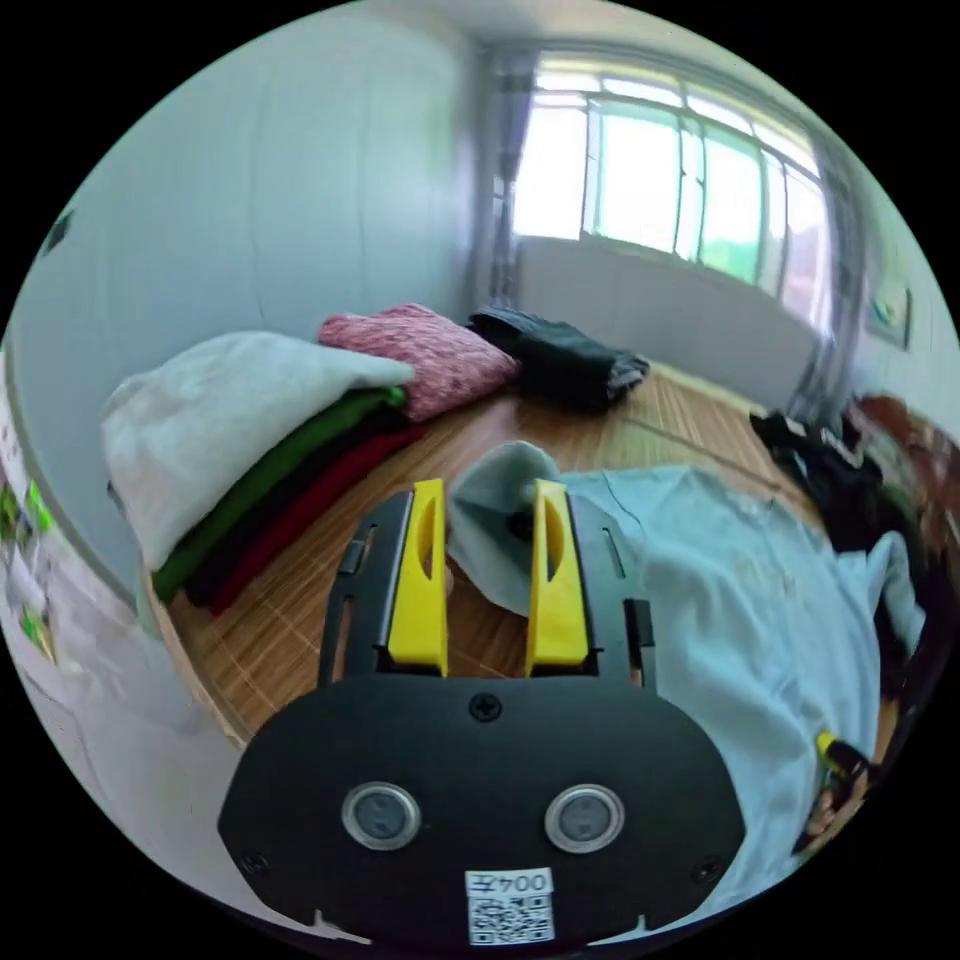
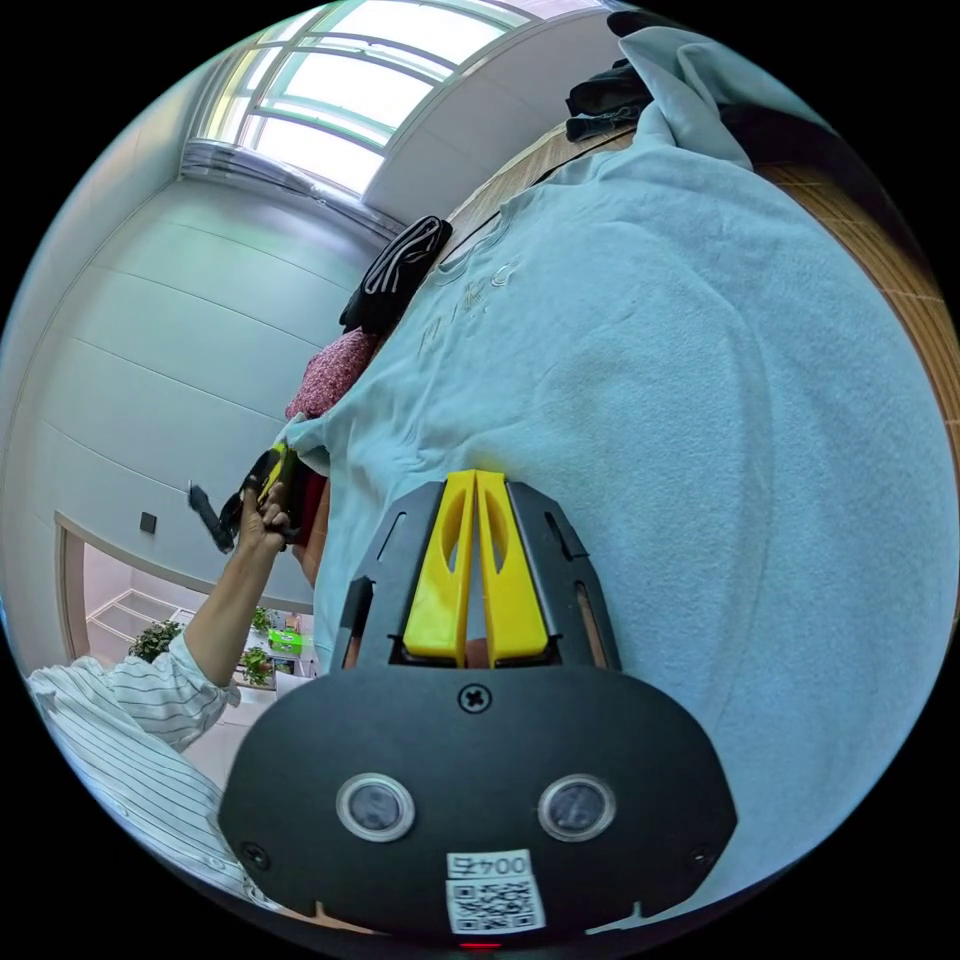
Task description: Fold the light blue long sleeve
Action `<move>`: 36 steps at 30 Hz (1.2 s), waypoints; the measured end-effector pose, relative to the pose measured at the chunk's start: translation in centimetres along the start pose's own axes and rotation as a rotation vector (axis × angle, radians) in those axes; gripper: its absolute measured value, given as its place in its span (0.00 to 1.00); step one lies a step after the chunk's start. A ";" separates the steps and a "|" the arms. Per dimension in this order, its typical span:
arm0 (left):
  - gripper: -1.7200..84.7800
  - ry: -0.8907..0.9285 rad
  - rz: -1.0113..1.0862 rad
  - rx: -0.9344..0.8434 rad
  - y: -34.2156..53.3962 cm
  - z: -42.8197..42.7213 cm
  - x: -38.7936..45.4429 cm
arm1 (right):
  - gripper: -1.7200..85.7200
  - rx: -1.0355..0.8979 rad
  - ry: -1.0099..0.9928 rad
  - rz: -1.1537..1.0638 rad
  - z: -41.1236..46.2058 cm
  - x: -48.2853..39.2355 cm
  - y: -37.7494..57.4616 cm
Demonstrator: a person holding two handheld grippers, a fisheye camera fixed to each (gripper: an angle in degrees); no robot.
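Jaws of my left gripper (image 1: pixel 488 500) stand apart, with a bunched sleeve end of the light blue long sleeve (image 1: pixel 740 620) rising between their tips; whether either jaw presses the cloth I cannot tell. Jaws of my right gripper (image 2: pixel 476 482) are closed tip to tip at the garment's lower edge, cloth apparently caught between them. In the right gripper view my left arm, in a striped sleeve (image 2: pixel 110 720), reaches up at lower left of the frame, the hand (image 2: pixel 262 520) wrapped round the left gripper at the garment's far corner. Garment lies spread on a wooden slatted surface (image 1: pixel 300 620), taking up the centre and right of both frames. Left gripper view adds a stack of folded clothes (image 1: pixel 250 470) at left, a pink folded knit (image 1: pixel 425 355) and a dark pile (image 1: pixel 560 355) behind, and windows (image 1: pixel 680 180) at upper right.
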State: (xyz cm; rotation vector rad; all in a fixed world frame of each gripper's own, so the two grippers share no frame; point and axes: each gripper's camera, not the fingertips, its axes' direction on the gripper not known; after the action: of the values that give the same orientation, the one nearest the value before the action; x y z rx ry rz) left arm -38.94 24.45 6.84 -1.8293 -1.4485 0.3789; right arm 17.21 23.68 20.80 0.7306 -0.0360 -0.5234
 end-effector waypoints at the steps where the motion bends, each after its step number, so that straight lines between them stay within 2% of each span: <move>1: 0.14 -0.014 -0.095 0.037 1.0 -0.9 -2.0 | 0.01 0.000 0.000 0.000 0.0 0.1 0.0; 3: 0.14 0.010 -0.174 0.037 2.7 -1.2 -4.3 | 0.01 0.000 -0.001 0.000 -0.1 0.2 0.0; 6: 0.16 0.100 -0.112 -0.145 5.3 1.7 -4.5 | 0.01 0.000 -0.001 0.000 -0.2 0.3 0.0; 8: 0.19 0.231 -0.144 -0.250 6.7 3.9 -3.4 | 0.01 0.000 -0.001 0.001 -0.2 0.4 0.0; 11: 0.22 0.308 -0.174 -0.351 7.3 6.4 -0.4 | 0.01 0.000 -0.002 0.002 -0.3 0.5 0.0; 13: 0.22 0.262 -0.157 -0.441 7.6 8.2 1.9 | 0.01 0.001 -0.002 0.002 -0.3 0.5 0.0; 14: 0.21 0.224 -0.135 -0.426 7.8 8.5 3.1 | 0.01 0.001 -0.003 0.002 -0.4 0.6 0.0; 16: 0.12 0.134 -0.140 -0.470 8.0 9.3 4.2 | 0.01 0.001 -0.004 0.002 -0.4 0.6 0.0; 19: 0.07 0.104 -0.164 -0.363 7.5 7.9 4.4 | 0.01 0.001 -0.005 0.002 -0.5 0.7 0.0; 21: 0.06 -0.046 -0.061 -0.297 5.5 6.2 5.2 | 0.01 0.001 -0.005 0.003 -0.5 0.7 -0.1; 25: 0.04 -0.445 0.465 -0.129 0.2 3.3 8.3 | 0.01 0.002 -0.009 0.003 -0.5 0.7 -0.1; 29: 0.04 -0.793 1.049 -0.095 -0.2 4.4 12.0 | 0.01 0.002 -0.010 0.002 -0.6 0.6 -0.2; 30: 0.04 -0.833 1.127 -0.072 0.2 4.5 12.7 | 0.01 0.002 -0.010 0.002 -0.6 0.6 -0.2; 32: 0.04 -0.991 1.435 0.006 2.0 5.3 15.6 | 0.01 0.003 -0.010 0.002 -0.5 0.6 -0.3; 34: 0.05 -1.088 1.653 0.074 3.5 6.0 18.0 | 0.01 0.003 -0.010 0.002 -0.5 0.5 -0.3; 36: 0.05 -1.132 1.789 0.143 4.4 6.2 21.0 | 0.01 0.004 -0.012 0.002 -0.5 0.4 -0.3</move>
State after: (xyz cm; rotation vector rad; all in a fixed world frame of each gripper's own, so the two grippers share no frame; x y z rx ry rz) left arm -33.32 45.86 4.10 -2.3445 0.2863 2.4935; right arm 17.52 23.60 20.16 0.7311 -0.0487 -0.5254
